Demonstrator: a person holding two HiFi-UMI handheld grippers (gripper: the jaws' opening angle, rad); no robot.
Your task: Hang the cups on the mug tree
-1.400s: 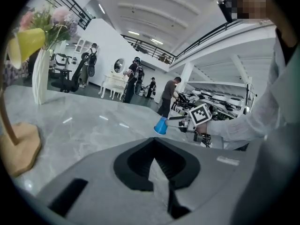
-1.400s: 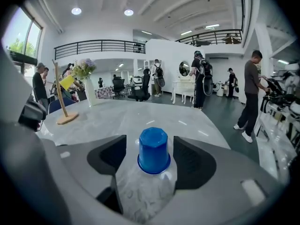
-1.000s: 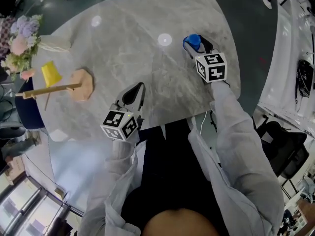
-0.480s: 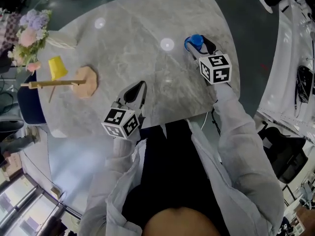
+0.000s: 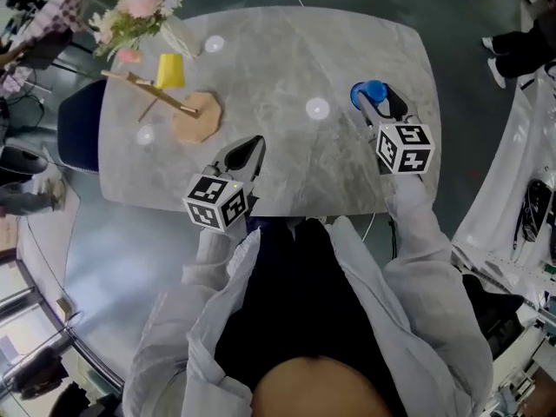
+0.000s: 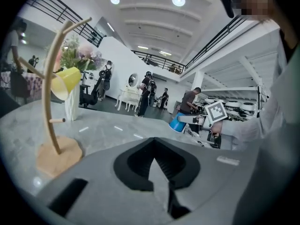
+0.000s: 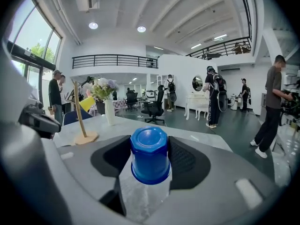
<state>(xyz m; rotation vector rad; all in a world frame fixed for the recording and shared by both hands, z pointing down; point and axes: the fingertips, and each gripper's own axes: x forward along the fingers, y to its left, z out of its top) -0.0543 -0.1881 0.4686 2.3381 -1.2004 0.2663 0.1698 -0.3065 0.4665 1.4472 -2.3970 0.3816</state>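
A wooden mug tree point(image 5: 195, 117) stands at the table's far left, and a yellow cup point(image 5: 170, 70) hangs on one of its branches. The left gripper view shows the same tree point(image 6: 49, 102) and yellow cup point(image 6: 65, 82) at its left. My right gripper point(image 5: 375, 104) is shut on a blue cup point(image 5: 373, 88) at the table's right side. The blue cup point(image 7: 150, 156) sits upside down between the pads, above the tabletop. My left gripper point(image 5: 254, 142) is shut on nothing, near the table's front edge, pointing toward the tree.
A vase of flowers point(image 5: 139, 7) stands behind the mug tree on the grey marble table point(image 5: 295, 50). A dark blue chair point(image 5: 78, 124) is at the table's left end. Several people stand in the hall beyond.
Both grippers have risen, and the blue cup has gone up with the right one. The head view has swung and pulled back, so the tree now sits nearer the middle.
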